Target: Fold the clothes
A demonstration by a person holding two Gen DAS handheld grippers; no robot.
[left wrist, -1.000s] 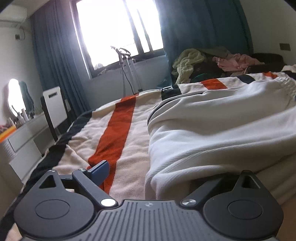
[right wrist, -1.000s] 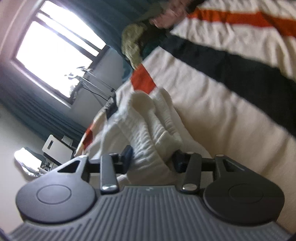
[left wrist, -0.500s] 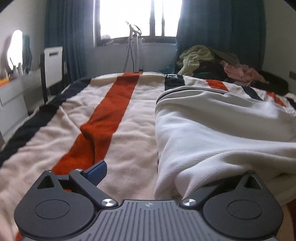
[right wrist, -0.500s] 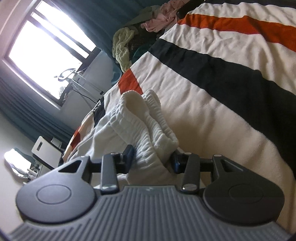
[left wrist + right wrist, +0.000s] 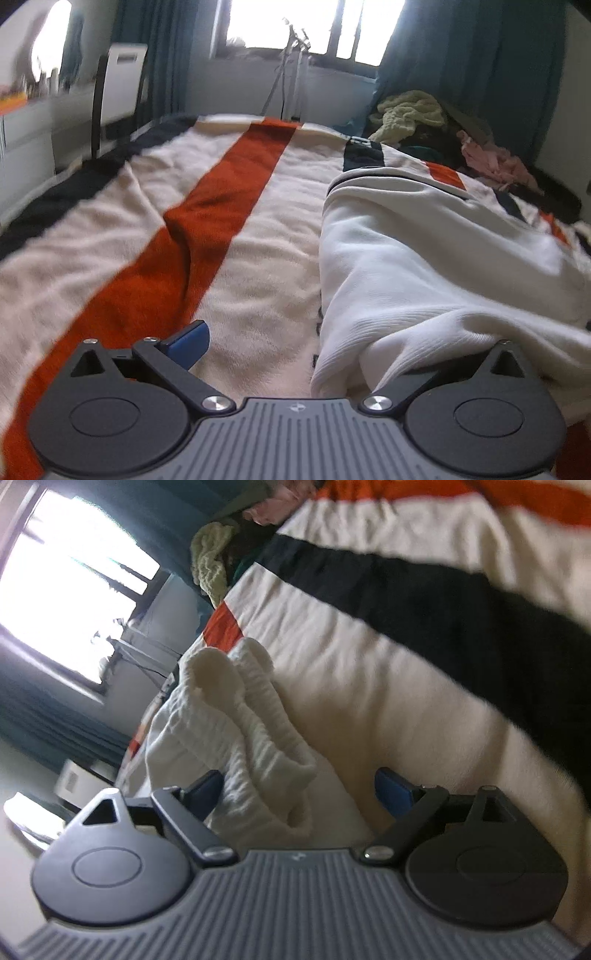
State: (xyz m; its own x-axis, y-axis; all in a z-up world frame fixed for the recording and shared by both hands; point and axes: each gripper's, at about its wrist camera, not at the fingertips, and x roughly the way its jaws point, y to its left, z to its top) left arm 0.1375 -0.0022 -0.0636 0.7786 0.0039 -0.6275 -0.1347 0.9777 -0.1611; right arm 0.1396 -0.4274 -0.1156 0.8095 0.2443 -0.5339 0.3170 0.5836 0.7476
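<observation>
A white knitted garment with ribbed cuffs and a thin dark trim line (image 5: 424,266) lies spread on the bed, over a fleecy blanket striped in cream, orange and black (image 5: 236,206). In the left wrist view it fills the right half of the picture; its near ribbed edge drapes over the right finger of the left tool (image 5: 317,354), hiding that finger's pad, while the blue pad of the other finger (image 5: 188,341) stands apart from the cloth over bare blanket. The left tool's jaws are opening and already spread wide, with only the garment's edge reaching between them. In the right wrist view, a bunched ribbed end of the same garment (image 5: 251,716) lies between the fingers of the right tool (image 5: 299,794), nearer the left blue pad (image 5: 207,788); whether cloth touches that pad cannot be told, and the right pad stands clear of it over the cream blanket. This tool's jaws are opening too, no longer pinching the fabric. Beyond the bed's far corner sits a heap of yellow-green, dark and pink clothes (image 5: 436,125). Teal curtains (image 5: 461,51) frame a bright window (image 5: 295,26).
</observation>
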